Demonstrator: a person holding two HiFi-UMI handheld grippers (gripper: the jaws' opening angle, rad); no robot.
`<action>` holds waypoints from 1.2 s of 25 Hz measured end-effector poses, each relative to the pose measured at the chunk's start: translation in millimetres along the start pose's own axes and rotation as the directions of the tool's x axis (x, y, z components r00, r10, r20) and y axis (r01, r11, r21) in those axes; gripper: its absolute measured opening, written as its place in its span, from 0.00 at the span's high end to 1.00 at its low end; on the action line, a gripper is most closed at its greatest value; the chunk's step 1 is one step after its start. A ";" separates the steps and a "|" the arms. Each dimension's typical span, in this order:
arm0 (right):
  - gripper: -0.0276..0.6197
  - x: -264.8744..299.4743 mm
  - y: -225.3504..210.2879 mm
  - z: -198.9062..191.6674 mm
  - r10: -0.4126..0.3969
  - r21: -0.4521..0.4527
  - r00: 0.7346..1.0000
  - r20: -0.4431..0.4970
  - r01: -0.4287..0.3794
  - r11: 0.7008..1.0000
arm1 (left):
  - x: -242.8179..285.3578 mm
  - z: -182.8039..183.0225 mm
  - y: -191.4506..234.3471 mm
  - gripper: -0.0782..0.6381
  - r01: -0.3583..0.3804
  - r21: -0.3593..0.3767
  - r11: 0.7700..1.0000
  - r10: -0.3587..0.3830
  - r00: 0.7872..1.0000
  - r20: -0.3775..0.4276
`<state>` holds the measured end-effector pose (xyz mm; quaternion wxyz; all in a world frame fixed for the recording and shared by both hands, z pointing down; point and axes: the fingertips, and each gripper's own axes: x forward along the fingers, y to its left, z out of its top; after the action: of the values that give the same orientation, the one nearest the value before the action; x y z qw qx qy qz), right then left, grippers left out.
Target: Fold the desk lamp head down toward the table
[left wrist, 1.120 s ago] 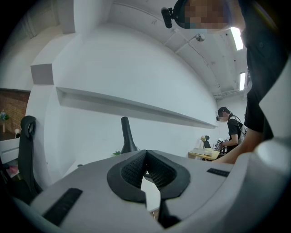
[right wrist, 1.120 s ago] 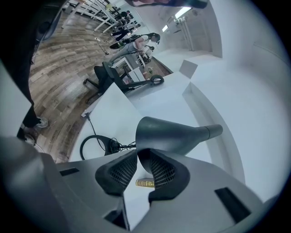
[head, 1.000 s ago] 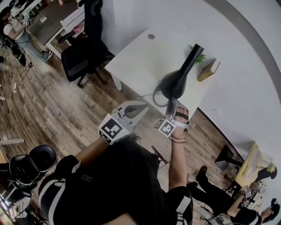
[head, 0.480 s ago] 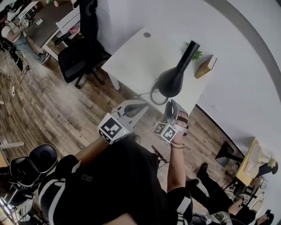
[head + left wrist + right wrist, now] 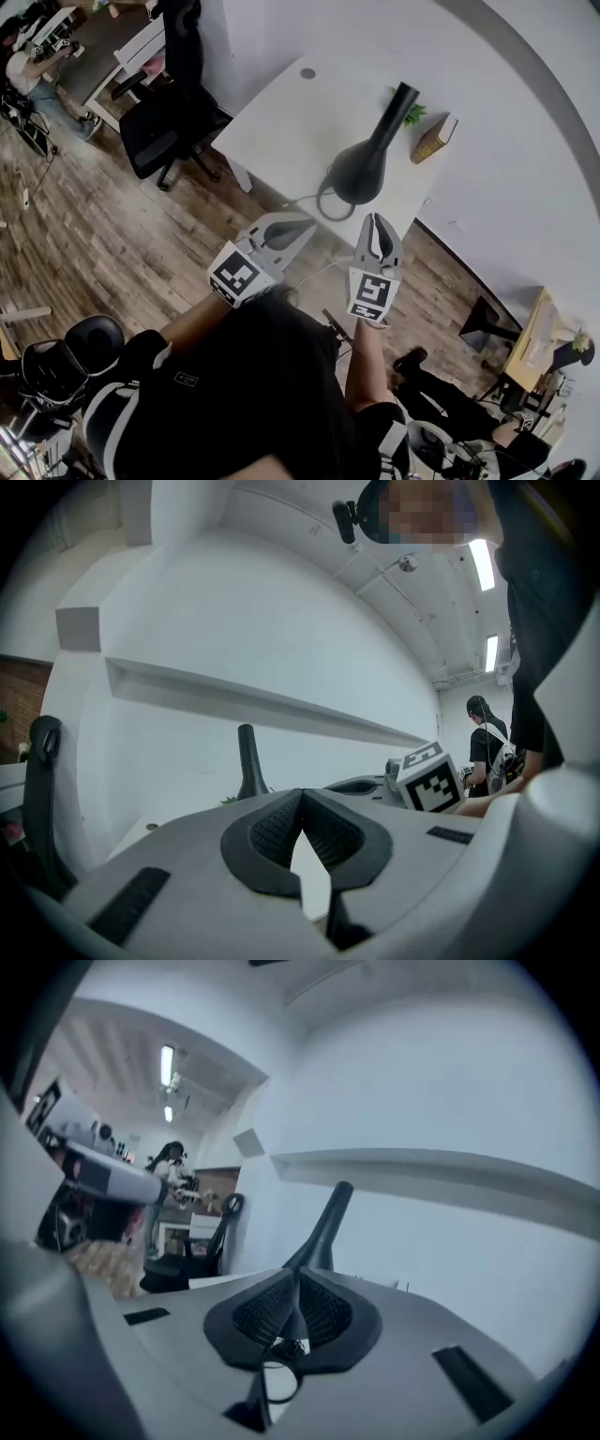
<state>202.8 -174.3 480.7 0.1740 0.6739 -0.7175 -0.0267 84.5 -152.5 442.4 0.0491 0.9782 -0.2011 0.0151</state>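
The right gripper (image 5: pixel 376 221) has drawn back from the black desk lamp with a bulbous head and slim stem (image 5: pixel 361 169), which stands untouched near the white worktop's (image 5: pixel 281 122) front edge. Its fingers are pressed together and empty, as are those of the left gripper (image 5: pixel 305 225). With the head sitting low, the fold is likely done.

Black top (image 5: pixel 253 394) with white-striped sleeves (image 5: pixel 105 414); grey left claw (image 5: pixel 307 224) and right claw (image 5: pixel 377 218) with black-and-white marker cubes (image 5: pixel 236 275).

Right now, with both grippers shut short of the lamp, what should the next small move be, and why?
Probably open the right gripper and ease it forward to the lamp. Its jaws are shut on nothing near the desk edge, and the lamp stands untouched with its slim neck angled up.
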 end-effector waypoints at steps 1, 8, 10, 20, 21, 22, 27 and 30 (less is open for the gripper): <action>0.91 -4.7 -2.6 6.4 -0.009 0.047 1.000 0.022 0.008 0.999 | 1.3 1.0 -0.3 0.86 0.000 -0.002 1.000 0.000 1.000 0.004; 0.93 -39.9 -9.8 26.9 -0.071 0.280 0.992 0.100 0.040 0.959 | -1.7 4.9 -4.2 0.86 -0.012 -0.004 1.000 0.012 1.000 0.029; 0.94 -45.5 -10.6 23.3 -0.078 0.324 0.992 0.097 0.043 0.945 | -1.7 4.4 -3.7 0.86 -0.020 -0.008 1.000 0.020 0.999 0.036; 0.93 -52.6 -8.9 -10.9 -0.074 0.385 0.997 0.028 0.058 0.921 | 1.7 1.2 -1.5 0.86 -0.040 -0.025 0.999 0.041 0.998 0.057; 0.94 -52.4 -8.6 -13.6 -0.074 0.385 0.997 0.023 0.059 0.921 | 2.7 0.7 -0.9 0.86 -0.040 -0.026 0.999 0.041 0.998 0.056; 0.94 -52.3 -8.1 -15.9 -0.073 0.384 0.997 0.018 0.060 0.921 | 3.3 0.5 -0.4 0.86 -0.040 -0.028 0.999 0.042 0.998 0.056; 0.94 -53.1 -6.4 -19.4 -0.073 0.381 0.997 0.010 0.064 0.923 | 2.9 -0.5 2.1 0.86 -0.043 -0.025 0.999 0.044 0.998 0.051; 0.94 -52.4 -6.5 -18.1 -0.077 0.382 0.997 0.013 0.066 0.922 | 2.0 0.6 4.2 0.86 -0.046 -0.026 0.999 0.048 0.997 0.056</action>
<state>215.8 -120.2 484.7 0.0288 0.7201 -0.6864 0.0974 84.7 -157.2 442.3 0.0553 0.9725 -0.2256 -0.0138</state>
